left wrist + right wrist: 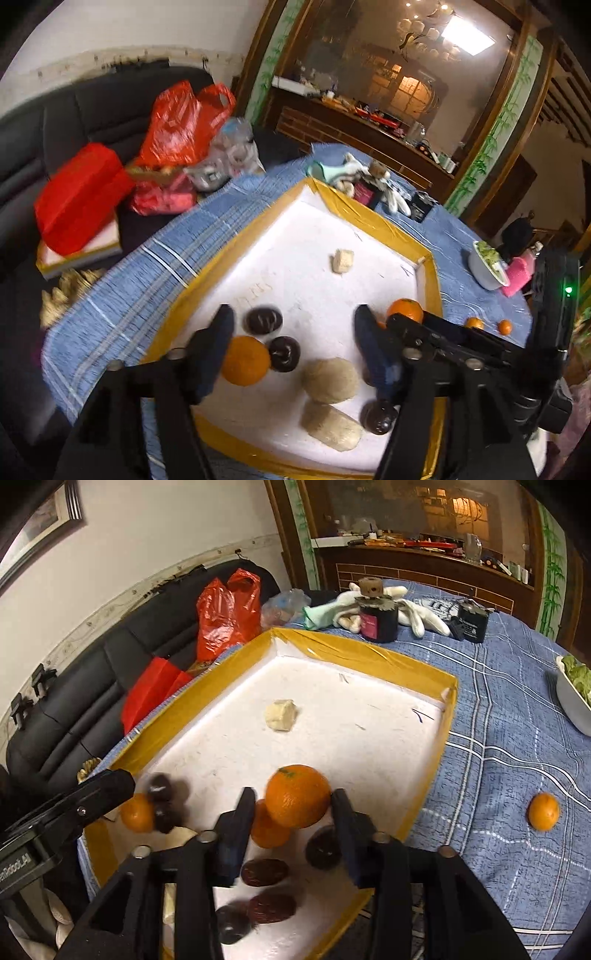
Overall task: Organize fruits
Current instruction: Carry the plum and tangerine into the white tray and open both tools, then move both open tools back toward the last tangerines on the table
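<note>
A white tray with a yellow taped rim [373, 218] [354, 651] lies on the blue cloth. It holds oranges, dark round fruits and pale lumps. My left gripper [293, 325] is open and empty above the tray's near end, with an orange [245, 360] and dark fruits [264, 320] between its fingers. My right gripper [293, 805] is open, with a large orange [297, 795] between its fingertips; I cannot tell whether the fingers touch it. A smaller orange [267, 830] and dark fruits [264, 872] lie below it. An orange [543, 811] lies loose on the cloth.
A black jar [378, 622], white gloves [417, 614] and a black box [472, 622] stand behind the tray. A white bowl of greens [576, 698] is at the right. Red bags [184, 122] sit on a black sofa at the left. Two small oranges [489, 325] lie on the cloth.
</note>
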The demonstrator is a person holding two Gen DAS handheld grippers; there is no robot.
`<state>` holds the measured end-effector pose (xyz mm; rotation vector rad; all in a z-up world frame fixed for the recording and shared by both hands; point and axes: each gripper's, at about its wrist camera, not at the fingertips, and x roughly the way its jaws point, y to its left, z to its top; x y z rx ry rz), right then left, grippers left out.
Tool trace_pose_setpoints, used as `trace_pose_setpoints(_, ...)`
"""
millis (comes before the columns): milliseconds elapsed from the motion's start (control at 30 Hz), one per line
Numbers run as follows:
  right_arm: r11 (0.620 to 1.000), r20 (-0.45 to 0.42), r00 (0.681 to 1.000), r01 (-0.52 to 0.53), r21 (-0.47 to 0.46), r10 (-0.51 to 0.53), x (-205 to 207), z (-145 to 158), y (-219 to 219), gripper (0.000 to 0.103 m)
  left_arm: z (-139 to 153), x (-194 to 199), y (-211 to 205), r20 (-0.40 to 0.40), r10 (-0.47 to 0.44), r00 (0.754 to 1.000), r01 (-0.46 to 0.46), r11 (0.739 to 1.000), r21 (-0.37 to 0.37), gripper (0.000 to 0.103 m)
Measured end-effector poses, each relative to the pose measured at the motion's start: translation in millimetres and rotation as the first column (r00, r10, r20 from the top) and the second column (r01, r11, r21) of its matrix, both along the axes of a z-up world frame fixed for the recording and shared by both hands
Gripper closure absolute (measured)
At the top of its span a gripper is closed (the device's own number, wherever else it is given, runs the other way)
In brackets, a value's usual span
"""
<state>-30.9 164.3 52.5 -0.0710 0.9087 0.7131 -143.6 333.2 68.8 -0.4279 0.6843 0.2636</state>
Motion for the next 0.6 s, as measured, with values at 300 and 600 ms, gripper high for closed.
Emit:
trace_pose_setpoints(300,0.989,0.028,0.994,0.103,0.107,-0.107,-28.8,28.8,-42.4,0.042,33.2,-18.7,-37.4,0.032,0.074,0.997,-0.079,0.968,0.239,0.011)
trace_pose_setpoints(600,0.96,0.039,0.972,0.22,0.175,-0.23,-71.1,34.9,-103.9,0.036,49.6,-33.0,-81.0,0.019,0.053,0.998,-0.056,0.946,0.32,0.005)
